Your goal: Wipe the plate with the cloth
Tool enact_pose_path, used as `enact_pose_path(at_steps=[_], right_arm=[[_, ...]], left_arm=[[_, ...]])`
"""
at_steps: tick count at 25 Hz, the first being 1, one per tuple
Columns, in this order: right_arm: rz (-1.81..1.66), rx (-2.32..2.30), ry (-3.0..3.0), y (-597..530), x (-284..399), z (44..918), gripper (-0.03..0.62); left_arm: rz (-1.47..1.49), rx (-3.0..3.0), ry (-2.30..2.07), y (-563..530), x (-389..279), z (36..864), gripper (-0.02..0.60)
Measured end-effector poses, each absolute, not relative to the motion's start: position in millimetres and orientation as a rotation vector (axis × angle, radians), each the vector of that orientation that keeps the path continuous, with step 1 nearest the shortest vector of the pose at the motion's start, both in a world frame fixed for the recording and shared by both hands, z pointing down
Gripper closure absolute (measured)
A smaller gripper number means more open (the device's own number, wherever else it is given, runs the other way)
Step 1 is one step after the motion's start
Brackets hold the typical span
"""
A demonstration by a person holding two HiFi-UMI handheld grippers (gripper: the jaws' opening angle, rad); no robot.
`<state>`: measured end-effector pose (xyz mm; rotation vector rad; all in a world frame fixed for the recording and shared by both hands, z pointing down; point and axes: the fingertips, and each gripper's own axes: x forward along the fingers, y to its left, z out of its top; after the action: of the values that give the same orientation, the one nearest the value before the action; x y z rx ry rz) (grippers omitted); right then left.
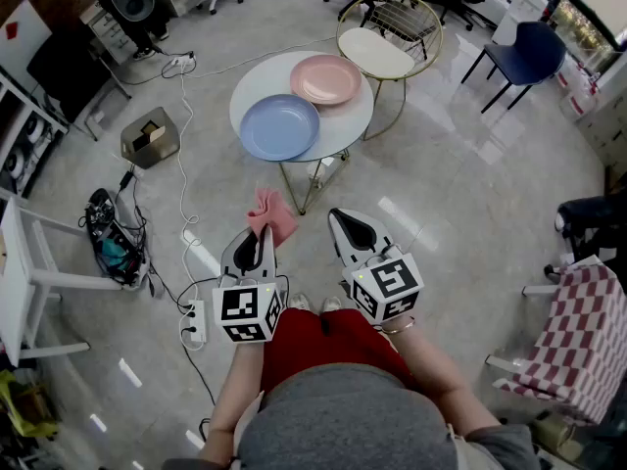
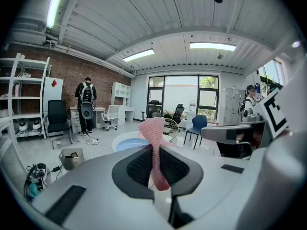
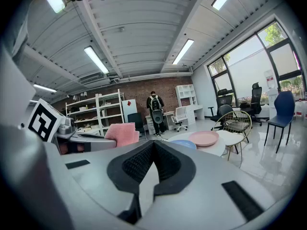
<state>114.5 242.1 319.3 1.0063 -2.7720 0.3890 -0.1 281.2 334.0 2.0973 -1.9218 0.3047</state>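
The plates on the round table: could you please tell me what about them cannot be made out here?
- Dirt on the blue plate or pink plate: too small, head view.
- Blue plate, left gripper view: mostly behind the cloth and left gripper.
- Blue plate, right gripper view: near edge behind the right gripper.

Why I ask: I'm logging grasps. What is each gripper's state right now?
Left gripper: closed on the pink cloth.
Right gripper: closed, holding nothing.

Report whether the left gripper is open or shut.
Shut: the left gripper pinches the pink knitted cloth between its jaws, with the cloth bunching out beyond them.
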Motion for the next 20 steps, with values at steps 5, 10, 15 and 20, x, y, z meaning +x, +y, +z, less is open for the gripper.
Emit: enact_pose_path(at_steps=[5, 10, 15, 20], right_arm=[[0.389, 1.019, -2.776, 235, 122, 320, 0.566], [0.439, 1.023, -2.794, 234, 132, 318, 0.565], [0.444, 1.033, -2.817, 235, 144, 314, 0.565], [0.455, 1.042, -2.845, 231, 147, 306, 0.565]], left_arm=[[0.293, 2.104, -1.922, 277, 6, 332, 0.548], [0.231, 2.118, -1.923, 276, 9, 323, 0.548], [0.175, 2.115, -1.963, 276, 5, 311, 0.548], [0.144, 2.136, -1.982, 274, 4, 300, 0.548]])
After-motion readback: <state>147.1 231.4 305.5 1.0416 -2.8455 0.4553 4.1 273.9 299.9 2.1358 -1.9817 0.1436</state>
